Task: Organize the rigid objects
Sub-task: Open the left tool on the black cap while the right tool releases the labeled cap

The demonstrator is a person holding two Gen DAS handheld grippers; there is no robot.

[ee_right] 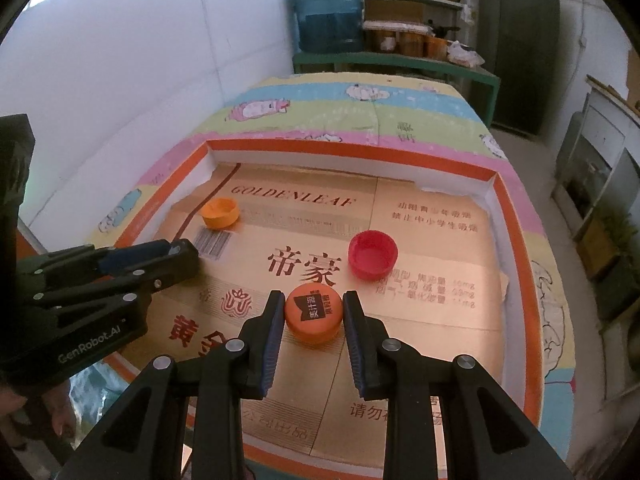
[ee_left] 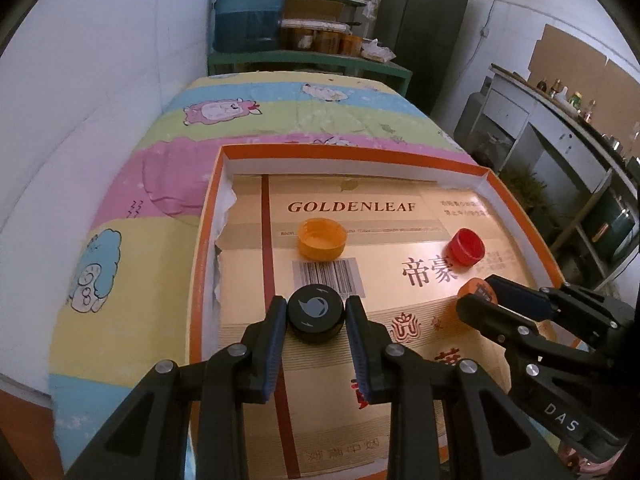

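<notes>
Both claws grip caps: left gripper [ee_left: 316, 312] clamps the black cap [ee_left: 316, 314], right gripper [ee_right: 313, 312] clamps the orange labelled cap [ee_right: 313, 316], each low over the gold card floor of the tray [ee_left: 516, 196]. Step looks like carrying a pair to its spot; next move probably needs lowering and letting go. Further back, loose: yellow-orange cap [ee_left: 322, 238] open side up, red cap [ee_right: 373, 254] open side up.

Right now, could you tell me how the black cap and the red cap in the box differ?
The black cap sits closed side up, showing a pale logo; the red cap lies open side up, showing its hollow. The black cap is pinched in the left tool; the red cap lies free. Both are round and rest in the box.
</notes>
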